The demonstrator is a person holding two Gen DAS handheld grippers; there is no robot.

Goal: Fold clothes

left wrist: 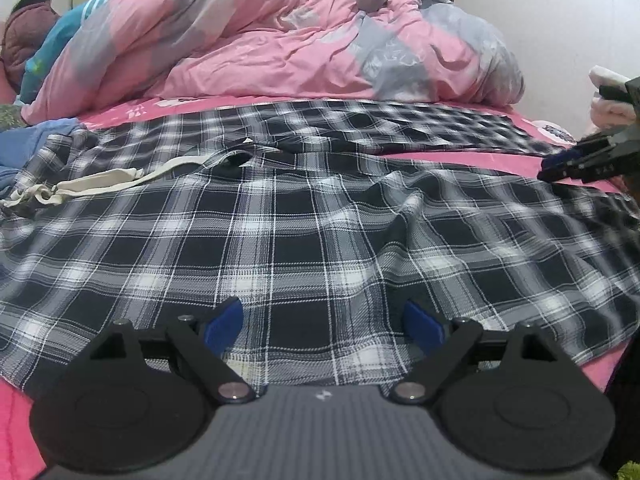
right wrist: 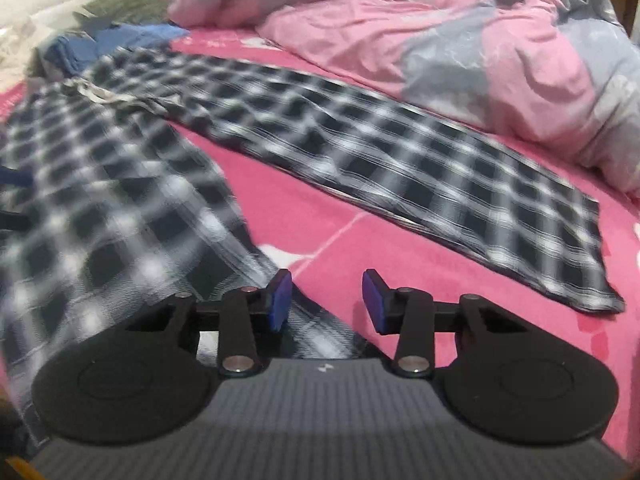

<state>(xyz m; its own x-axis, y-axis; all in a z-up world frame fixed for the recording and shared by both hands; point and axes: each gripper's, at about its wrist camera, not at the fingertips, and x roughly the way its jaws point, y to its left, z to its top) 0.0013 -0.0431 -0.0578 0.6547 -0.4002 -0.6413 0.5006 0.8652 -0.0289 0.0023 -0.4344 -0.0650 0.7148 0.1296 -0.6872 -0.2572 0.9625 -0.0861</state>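
While both tools hang over the bed, black-and-white plaid woven trousers lie spread flat on the pink printed bedsheet.

Left wrist view: left gripper tilted down over the near trouser leg, blue pads wide apart, nothing between them, cloth beneath. Cream drawstring trails at the waist, left. Crumpled pink-and-grey cotton duvet heaped behind; blue garment at left edge. The right gripper shows at right edge, above the far leg.
Right wrist view: blurred. Right gripper's jaws partly apart, gripping nothing, over the inner edge of the near leg and bare sheet; its left pad sits above the plaid edge. Far leg runs diagonally, hem squared off.
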